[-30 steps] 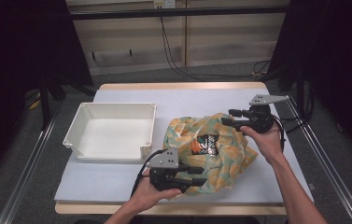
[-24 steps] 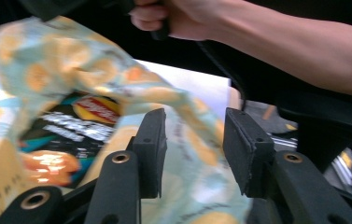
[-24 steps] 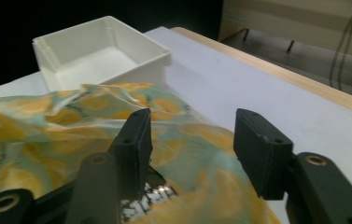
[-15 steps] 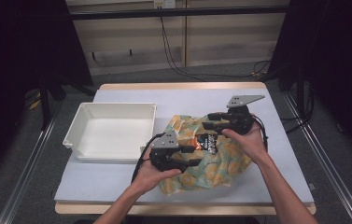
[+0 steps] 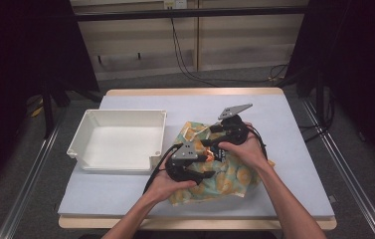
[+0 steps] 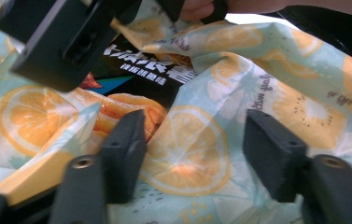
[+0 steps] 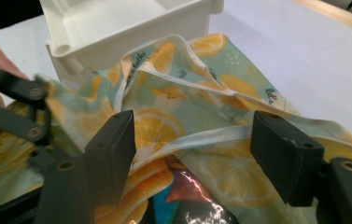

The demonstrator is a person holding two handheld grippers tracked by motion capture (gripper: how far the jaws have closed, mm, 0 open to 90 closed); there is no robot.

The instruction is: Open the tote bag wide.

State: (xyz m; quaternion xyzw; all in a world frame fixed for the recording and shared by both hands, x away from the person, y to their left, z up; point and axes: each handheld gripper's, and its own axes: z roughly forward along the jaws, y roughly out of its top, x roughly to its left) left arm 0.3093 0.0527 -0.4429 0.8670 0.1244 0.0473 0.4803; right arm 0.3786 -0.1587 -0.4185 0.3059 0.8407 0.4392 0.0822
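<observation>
Now, in the high view, both hands have come together over the citrus-print cloth [image 5: 225,174] at centre frame on the desk [image 5: 294,119], folding it around a snack packet [image 5: 218,155].

Left gripper view: left gripper [image 6: 197,154] stands apart, nothing pinched.

Right gripper view: right gripper [image 7: 192,154], just opened, straddles a fold unclamped beside the white bin [image 7: 117,32].

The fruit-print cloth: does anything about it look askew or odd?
Yes. The cloth lies crumpled and half open, its folds parted so the snack packet inside shows through the gap. One corner rides against the white tray. Nothing looks spilled or torn.
</observation>
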